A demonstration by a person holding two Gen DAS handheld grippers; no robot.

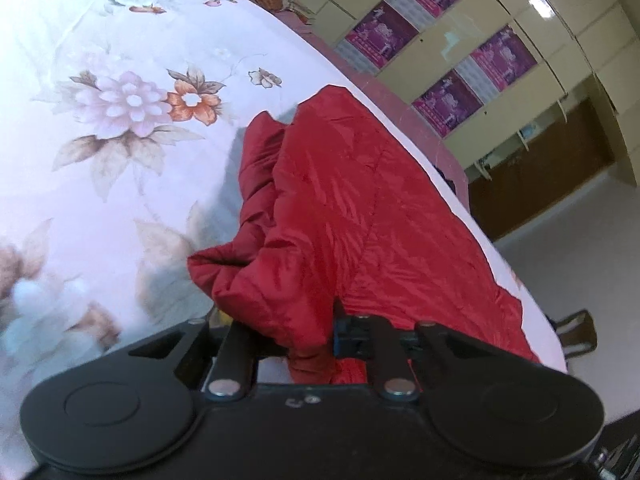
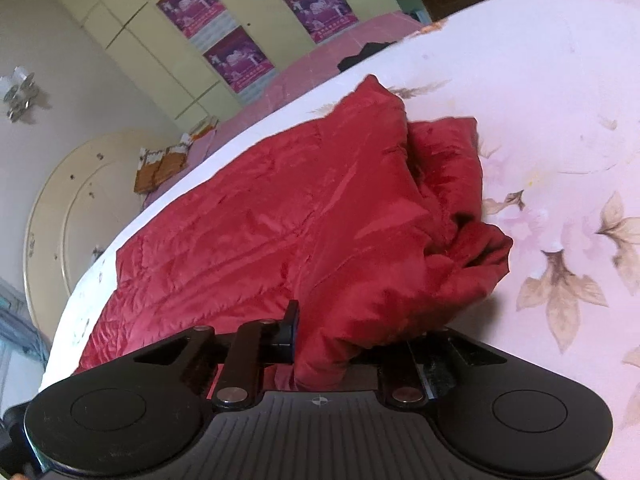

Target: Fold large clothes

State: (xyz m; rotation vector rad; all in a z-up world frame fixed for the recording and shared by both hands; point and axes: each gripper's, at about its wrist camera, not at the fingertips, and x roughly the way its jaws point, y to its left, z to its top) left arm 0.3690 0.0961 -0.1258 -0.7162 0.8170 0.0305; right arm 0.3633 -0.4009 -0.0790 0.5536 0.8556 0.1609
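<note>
My red quilted jacket (image 1: 340,208) lies spread along the edge of the flowered bedsheet (image 1: 120,160), one bunched end lifted off it. My left gripper (image 1: 296,340) is clamped on that raised fabric; my right gripper (image 2: 328,344) pinches the jacket too. Beyond the jacket stand cream wardrobes (image 2: 132,40) with purple posters (image 2: 240,58).

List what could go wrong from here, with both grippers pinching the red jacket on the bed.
1. Each gripper, left and right, holds only a bunched bit of slippery-looking jacket; it may slip out when lifted.
2. The jacket lies close to the edge of the bed; a pull that way could drag it off.
3. The crumpled part may fold in creased.
</note>
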